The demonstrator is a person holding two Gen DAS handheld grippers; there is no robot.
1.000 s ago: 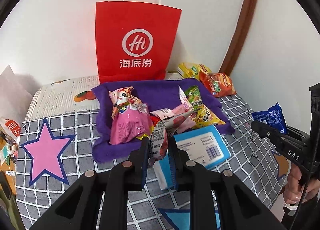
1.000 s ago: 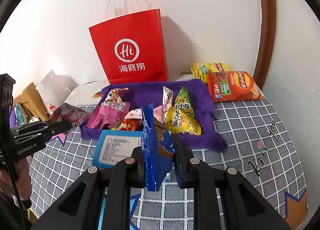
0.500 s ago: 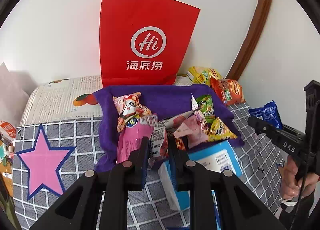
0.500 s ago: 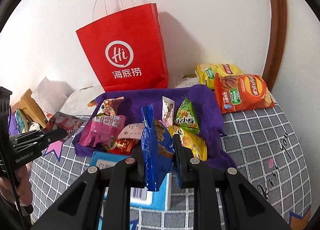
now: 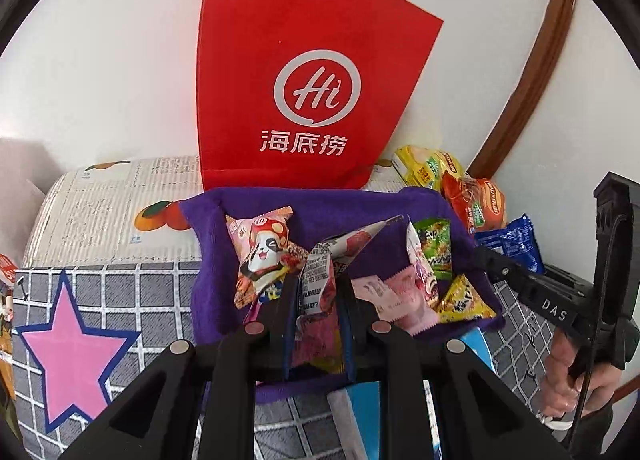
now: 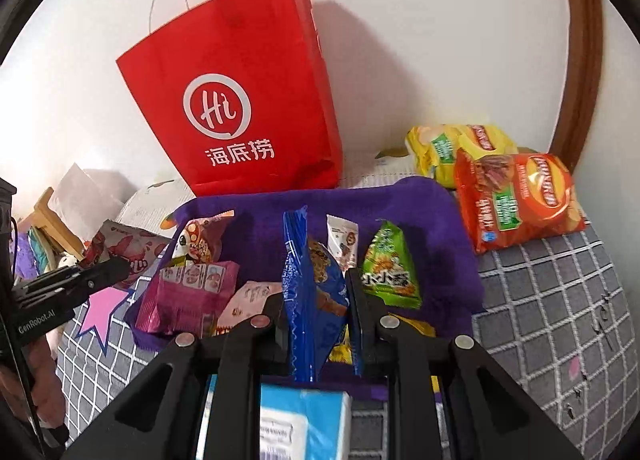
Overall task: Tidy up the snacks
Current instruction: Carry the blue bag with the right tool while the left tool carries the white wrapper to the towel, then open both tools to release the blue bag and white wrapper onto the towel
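Purple tray sits dead ahead and below both tongs, already half full. Right tongs are clamped on a blue packet held upright; left tongs pinch a pink-and-white wrapper, equally near.

Plush purple cloth tray, glossy foil packets (matt paper bag)
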